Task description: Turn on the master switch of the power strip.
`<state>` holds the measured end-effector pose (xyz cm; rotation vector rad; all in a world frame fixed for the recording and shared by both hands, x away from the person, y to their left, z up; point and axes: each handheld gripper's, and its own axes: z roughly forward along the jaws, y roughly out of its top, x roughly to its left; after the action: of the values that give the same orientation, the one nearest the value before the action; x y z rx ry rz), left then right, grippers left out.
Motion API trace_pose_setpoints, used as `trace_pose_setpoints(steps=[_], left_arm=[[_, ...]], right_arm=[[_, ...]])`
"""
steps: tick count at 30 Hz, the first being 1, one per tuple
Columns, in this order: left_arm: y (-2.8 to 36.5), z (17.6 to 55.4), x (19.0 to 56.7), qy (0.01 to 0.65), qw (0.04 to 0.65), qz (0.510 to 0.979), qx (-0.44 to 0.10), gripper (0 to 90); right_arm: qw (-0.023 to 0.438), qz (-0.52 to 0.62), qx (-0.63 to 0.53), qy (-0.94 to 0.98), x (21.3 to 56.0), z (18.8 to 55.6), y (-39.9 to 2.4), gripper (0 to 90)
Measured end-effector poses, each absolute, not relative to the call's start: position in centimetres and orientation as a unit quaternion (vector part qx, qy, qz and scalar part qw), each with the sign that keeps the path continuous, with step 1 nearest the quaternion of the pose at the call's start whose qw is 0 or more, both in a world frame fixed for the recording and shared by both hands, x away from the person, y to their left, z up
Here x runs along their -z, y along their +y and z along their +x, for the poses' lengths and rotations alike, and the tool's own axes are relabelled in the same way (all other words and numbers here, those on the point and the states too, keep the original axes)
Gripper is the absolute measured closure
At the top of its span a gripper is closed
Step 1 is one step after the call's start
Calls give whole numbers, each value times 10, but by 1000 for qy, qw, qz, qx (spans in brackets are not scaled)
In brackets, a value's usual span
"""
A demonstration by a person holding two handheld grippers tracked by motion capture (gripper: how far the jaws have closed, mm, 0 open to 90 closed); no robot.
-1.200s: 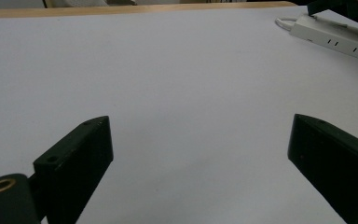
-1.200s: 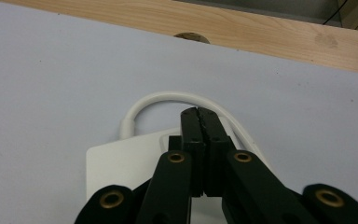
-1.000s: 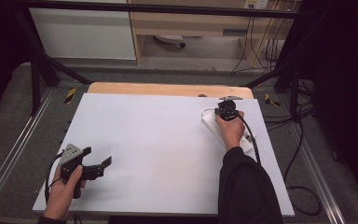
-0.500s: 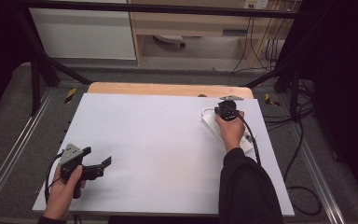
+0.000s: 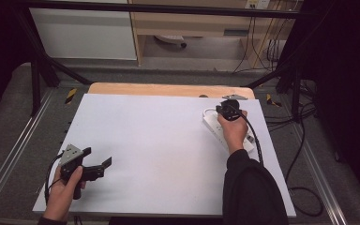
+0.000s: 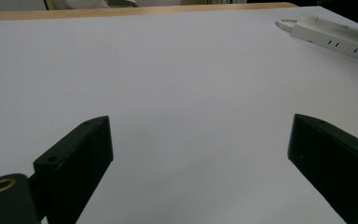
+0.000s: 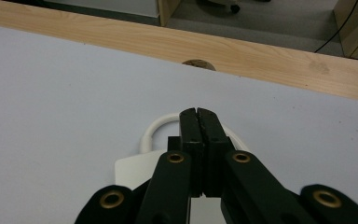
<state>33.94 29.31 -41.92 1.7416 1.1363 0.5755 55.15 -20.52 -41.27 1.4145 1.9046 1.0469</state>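
A white power strip (image 5: 210,123) lies at the right side of the white sheet (image 5: 159,136), its white cord (image 7: 153,129) looping out of its far end. My right gripper (image 5: 228,108) hangs over that far end, its jaws pressed together with nothing seen between them; in the right gripper view its tips (image 7: 198,115) sit above the strip's end (image 7: 133,169), and whether they touch it I cannot tell. My left gripper (image 5: 98,156) rests in a hand at the sheet's near left corner, jaws wide apart and empty (image 6: 200,154). The strip (image 6: 335,39) lies far off at its upper right.
A wooden table edge (image 5: 168,89) with a round hole (image 7: 198,64) runs along the far side of the sheet. Black cables (image 5: 304,140) trail off the right of the table. Metal frame rails (image 5: 9,159) flank both sides. White cabinets (image 5: 82,33) stand beyond.
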Motion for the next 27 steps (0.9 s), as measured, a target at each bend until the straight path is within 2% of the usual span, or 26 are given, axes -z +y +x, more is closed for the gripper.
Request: trace_pose_setpoints(steps=[5,9,10,18,25,27], left_arm=[[293,339,419,464,473,711,-235,65],[293,339,419,464,474,711,-234,65],[293,339,419,464,474,711,-233,65],[293,339,419,465,473,710,-234,65],[294,339,419,467,475,709,-232,65],[294,339,420,467,474,710,-232,65]], right_arm=[[270,525,-399,701,405,548,-207,895],[269,527,-408,696,398,543,-207,836],[267,525,-411,696,397,542,-208,812],[250,529,-441,681,378,528,-206,456],[250,529,-470,661,358,508,-212,294],[240,530,-480,657,354,500,-215,275]])
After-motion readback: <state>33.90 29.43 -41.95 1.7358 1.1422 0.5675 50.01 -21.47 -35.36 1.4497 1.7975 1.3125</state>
